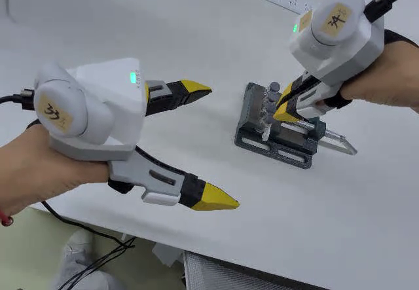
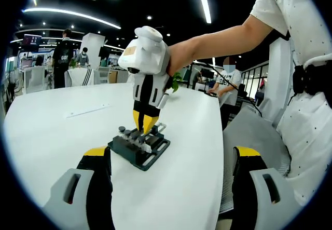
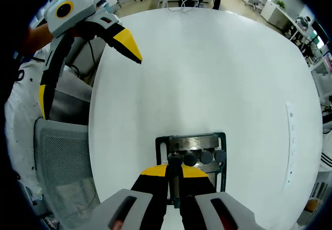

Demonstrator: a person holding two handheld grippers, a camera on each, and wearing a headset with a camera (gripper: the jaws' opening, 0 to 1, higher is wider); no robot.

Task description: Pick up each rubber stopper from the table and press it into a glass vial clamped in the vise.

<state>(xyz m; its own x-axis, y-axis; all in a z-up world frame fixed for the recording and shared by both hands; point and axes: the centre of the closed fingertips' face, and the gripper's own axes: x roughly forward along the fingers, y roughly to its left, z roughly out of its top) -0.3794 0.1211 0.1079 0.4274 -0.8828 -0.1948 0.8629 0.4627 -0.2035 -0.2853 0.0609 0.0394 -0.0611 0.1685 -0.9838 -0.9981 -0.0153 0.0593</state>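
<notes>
While the left gripper (image 1: pixel 222 147) hangs wide open at the near left, the right gripper (image 3: pixel 174 168) clenches a rubber stopper (image 3: pixel 175 159) atop the vise (image 3: pixel 162 143).

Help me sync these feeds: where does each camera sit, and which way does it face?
Head view: on the headset, looking down at the vise; left hand and right hand show, holding tools.
Left gripper view: on the left tool, facing the vise; own open jaws, plus the right arm.
Right gripper view: on the right tool, looking down on a stopper; own jaws closed on it.
All share the vise.
</notes>
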